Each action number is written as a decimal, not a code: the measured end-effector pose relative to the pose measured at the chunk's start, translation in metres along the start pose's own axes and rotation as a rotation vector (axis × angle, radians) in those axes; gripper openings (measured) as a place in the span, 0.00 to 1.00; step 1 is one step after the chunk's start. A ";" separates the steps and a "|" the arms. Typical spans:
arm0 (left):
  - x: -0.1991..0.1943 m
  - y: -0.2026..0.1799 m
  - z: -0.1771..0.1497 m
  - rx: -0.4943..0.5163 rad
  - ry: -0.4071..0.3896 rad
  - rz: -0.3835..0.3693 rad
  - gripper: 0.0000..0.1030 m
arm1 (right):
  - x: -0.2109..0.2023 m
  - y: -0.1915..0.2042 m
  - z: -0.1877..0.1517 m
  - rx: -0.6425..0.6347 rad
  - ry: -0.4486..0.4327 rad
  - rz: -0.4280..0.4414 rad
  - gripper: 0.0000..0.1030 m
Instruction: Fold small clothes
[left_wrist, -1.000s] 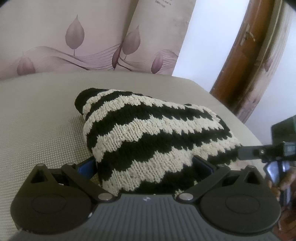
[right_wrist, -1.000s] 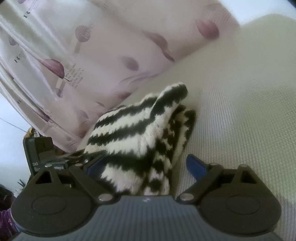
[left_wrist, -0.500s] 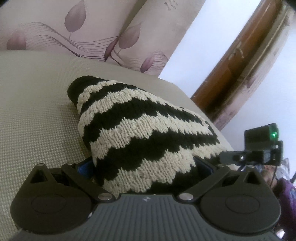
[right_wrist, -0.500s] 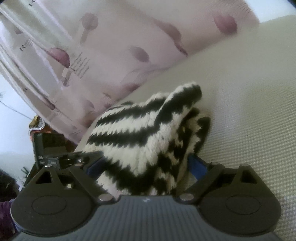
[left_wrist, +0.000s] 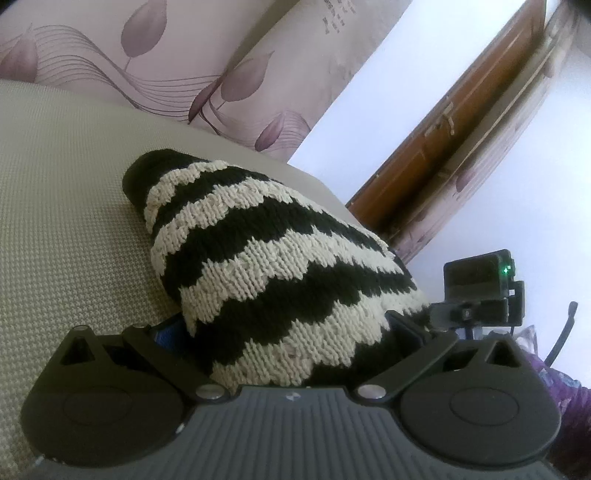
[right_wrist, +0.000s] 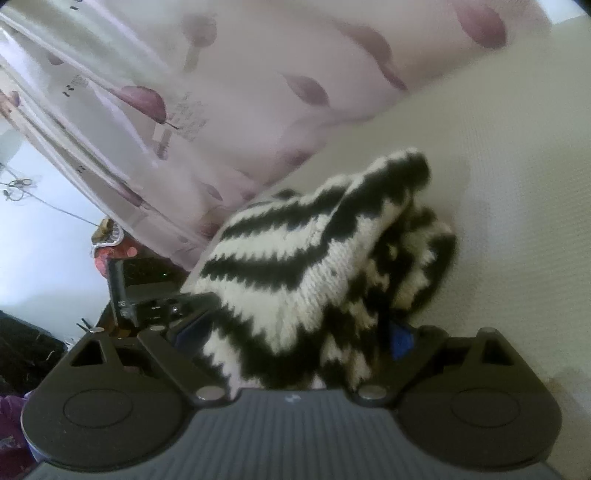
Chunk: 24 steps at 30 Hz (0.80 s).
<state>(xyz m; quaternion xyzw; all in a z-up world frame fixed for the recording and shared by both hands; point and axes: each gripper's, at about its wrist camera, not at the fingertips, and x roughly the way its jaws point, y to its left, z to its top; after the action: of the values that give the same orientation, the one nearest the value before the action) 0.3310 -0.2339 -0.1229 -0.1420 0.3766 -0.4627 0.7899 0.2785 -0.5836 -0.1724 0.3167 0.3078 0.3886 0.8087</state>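
A black-and-cream striped knit garment (left_wrist: 280, 273) lies bunched on a beige textured surface (left_wrist: 66, 206). Its near end fills the gap between the fingers of my left gripper (left_wrist: 286, 326), whose jaws stand wide apart. In the right wrist view the same knit (right_wrist: 295, 266) shows an upper layer lifted over a lower one. It sits between the fingers of my right gripper (right_wrist: 295, 332), also spread wide, and touches the blue pad (right_wrist: 400, 338) on the right. Each gripper sees the other at the knit's edge: the right gripper (left_wrist: 476, 295) and the left gripper (right_wrist: 147, 295).
A pale curtain with purple leaf prints (left_wrist: 155, 62) hangs behind the surface. A brown wooden door frame (left_wrist: 443, 129) stands at the right in the left wrist view. Purple cloth (left_wrist: 569, 398) lies low at the right edge.
Both cameras have tilted and moved in. In the right wrist view the knit has shifted right and now fills the gap, touching the blue pad. Neither gripper's jaw width has changed.
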 end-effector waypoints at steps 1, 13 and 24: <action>0.000 -0.001 -0.001 0.005 -0.003 0.005 0.99 | 0.001 0.000 0.000 -0.004 -0.003 0.001 0.93; 0.000 -0.010 -0.006 0.050 -0.011 0.068 0.92 | -0.002 -0.004 -0.002 0.023 -0.007 -0.054 0.69; 0.004 -0.005 -0.002 0.040 0.015 0.025 0.98 | 0.002 -0.004 -0.005 0.057 -0.023 -0.046 0.69</action>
<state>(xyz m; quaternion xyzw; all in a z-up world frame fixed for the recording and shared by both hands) 0.3279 -0.2400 -0.1235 -0.1180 0.3749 -0.4611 0.7956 0.2776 -0.5823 -0.1788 0.3368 0.3168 0.3574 0.8115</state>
